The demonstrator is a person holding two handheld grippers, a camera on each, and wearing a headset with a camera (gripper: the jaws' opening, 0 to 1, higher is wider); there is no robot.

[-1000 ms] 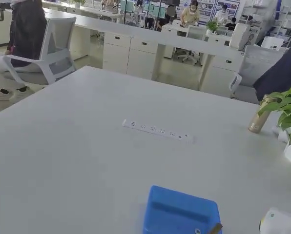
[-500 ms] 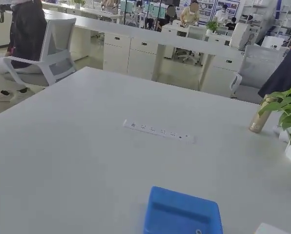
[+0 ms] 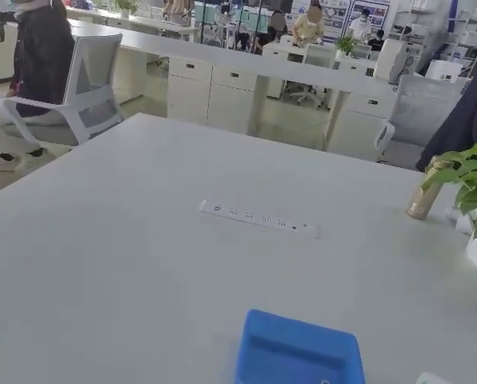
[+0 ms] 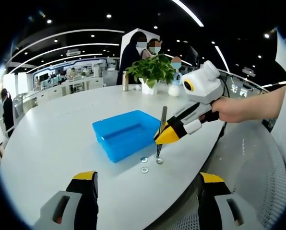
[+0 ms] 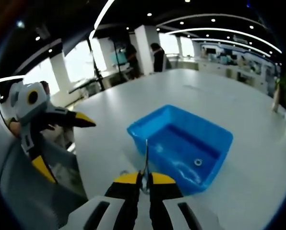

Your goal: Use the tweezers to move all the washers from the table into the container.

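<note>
Tweezers (image 4: 161, 125) clamped in the right gripper (image 4: 168, 136) are poised at washers (image 4: 144, 169) beside the container (image 4: 128, 149); the rim is best pinched squarely, left gripper (image 4: 148, 181) jaws apart

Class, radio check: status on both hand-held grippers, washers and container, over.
Left hand-held gripper open. Right hand-held gripper shut on tweezers, tips at three washers beside blue container. One washer inside. No obstruction seen.
</note>
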